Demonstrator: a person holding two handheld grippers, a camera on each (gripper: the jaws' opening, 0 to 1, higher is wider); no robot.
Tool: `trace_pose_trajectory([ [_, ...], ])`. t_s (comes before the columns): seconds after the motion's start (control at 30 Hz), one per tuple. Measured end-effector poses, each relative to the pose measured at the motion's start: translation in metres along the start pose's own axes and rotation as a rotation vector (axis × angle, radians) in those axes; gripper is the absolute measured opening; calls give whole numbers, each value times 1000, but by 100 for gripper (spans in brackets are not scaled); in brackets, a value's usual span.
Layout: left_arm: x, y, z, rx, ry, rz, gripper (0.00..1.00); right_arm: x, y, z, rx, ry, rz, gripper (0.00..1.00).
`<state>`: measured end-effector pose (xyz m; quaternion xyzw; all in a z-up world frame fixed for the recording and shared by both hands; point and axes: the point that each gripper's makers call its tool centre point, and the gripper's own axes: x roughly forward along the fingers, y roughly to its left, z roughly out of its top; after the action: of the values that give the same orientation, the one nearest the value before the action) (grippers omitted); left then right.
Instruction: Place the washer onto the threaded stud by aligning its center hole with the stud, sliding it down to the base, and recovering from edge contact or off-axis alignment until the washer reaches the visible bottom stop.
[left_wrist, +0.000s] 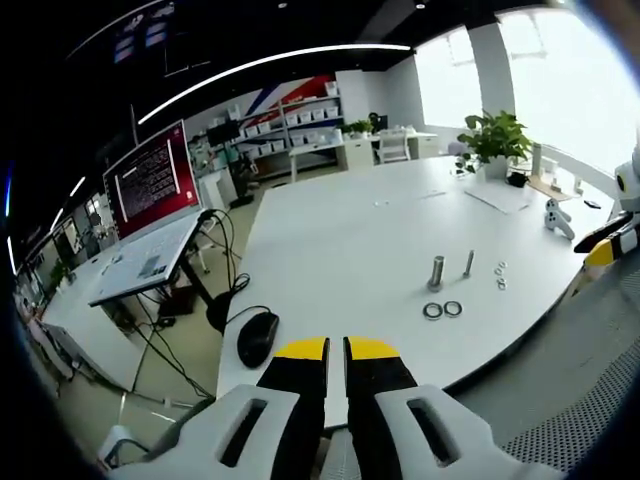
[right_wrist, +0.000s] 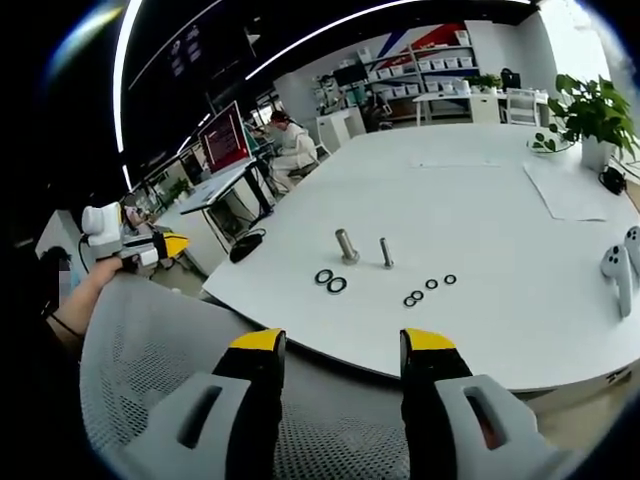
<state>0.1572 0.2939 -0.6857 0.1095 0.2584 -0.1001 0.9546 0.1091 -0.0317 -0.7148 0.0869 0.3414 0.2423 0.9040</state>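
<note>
On the white table (left_wrist: 330, 240) stand a thick threaded stud (left_wrist: 436, 272) and a thinner stud (left_wrist: 468, 263). Two large dark washers (left_wrist: 442, 310) lie just in front of them, with small washers (left_wrist: 500, 277) to the right. My left gripper (left_wrist: 335, 350) hovers before the table's near edge with its jaws shut and nothing between them. In the right gripper view the thick stud (right_wrist: 346, 246), thin stud (right_wrist: 386, 252), large washers (right_wrist: 331, 281) and several small washers (right_wrist: 430, 288) lie ahead. My right gripper (right_wrist: 343, 345) is open and empty, well short of them. A hand holds the left gripper (right_wrist: 172, 244) at the left.
A black mouse (left_wrist: 257, 337) with its cable lies at the table's left corner. An open laptop (left_wrist: 150, 200) sits on a side stand. A potted plant (left_wrist: 495, 140), papers and a white controller (right_wrist: 615, 265) occupy the far right. A mesh chair back (right_wrist: 170, 350) is below the right gripper.
</note>
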Motion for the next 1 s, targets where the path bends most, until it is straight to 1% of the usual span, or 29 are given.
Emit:
trace_pose_trajectory([
  [0.67,1,0,0,-2,2,-3,3,1,1,-1,-5,12,9,48],
  [0.9,1,-2,-1,4,13,-13,4,1,1,-1,-3,13,13,48],
  [0.97,1,-3,0,4,9,-23,4,1,1,-1,-1,12,16,48],
  [1.0,1,-5,2,-2,-6,-37,4,1,2,-1,2,11,20,48],
])
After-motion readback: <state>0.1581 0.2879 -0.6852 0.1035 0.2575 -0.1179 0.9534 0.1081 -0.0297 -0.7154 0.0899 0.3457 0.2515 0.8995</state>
